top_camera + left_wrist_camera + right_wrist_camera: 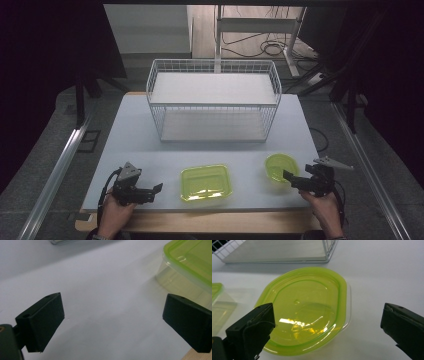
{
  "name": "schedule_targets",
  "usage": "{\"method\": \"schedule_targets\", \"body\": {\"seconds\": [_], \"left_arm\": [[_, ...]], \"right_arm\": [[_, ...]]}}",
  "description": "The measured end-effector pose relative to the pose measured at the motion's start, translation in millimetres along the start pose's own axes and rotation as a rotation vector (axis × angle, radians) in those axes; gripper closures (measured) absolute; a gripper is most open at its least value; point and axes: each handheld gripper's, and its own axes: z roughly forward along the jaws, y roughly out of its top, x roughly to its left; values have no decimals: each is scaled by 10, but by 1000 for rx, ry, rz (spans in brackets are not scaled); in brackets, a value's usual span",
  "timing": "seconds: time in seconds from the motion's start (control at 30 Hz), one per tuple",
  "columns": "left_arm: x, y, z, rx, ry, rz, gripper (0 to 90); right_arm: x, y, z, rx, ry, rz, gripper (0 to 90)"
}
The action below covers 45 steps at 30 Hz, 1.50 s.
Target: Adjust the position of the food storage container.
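At the near edge of the table, the right gripper (pixel 327 330) is holding its jaws wide apart and empty, aiming at the oval, green-lidded clear plastic container (pixel 308 307) lying just ahead, long axis running roughly away from it. The left gripper (pixel 112 322), likewise gaping and empty, is facing bare white table (pixel 100 290); the rectangular green-lidded clear plastic container (pixel 190 265) is sitting off to its side, cut off by the frame.

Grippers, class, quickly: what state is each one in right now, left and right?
Left gripper: open, holding nothing, beside the rectangular container.
Right gripper: open, holding nothing, just short of the oval container.
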Motion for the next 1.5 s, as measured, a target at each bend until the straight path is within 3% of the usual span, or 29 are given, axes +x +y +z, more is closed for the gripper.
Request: {"method": "schedule_targets", "body": {"seconds": [0.23,0.43,0.73,0.97,1.1,1.2,1.33,1.5], "left_arm": [[11,-10,19,-32,-4,17,26],[-4,-23,42,-43,18,67,11],[-24,-21,60,-35,12,75,10],[-36,-21,76,-25,8,78,10],[-37,-22,79,-21,6,80,10],[-39,-22,84,-18,7,81,10],[-43,-19,84,-14,6,82,12],[-41,-17,82,-15,4,76,15]], "right_arm": [[3,40,-45,9,-42,-19,87],[6,58,-74,7,-51,-22,217],[123,101,-131,11,-37,-116,450],[255,140,-172,-1,-58,-176,508],[229,125,-147,13,-56,-164,508],[244,143,-173,-5,-48,-162,516],[322,168,-168,3,0,-175,551],[471,205,-92,33,53,-211,674]]}}
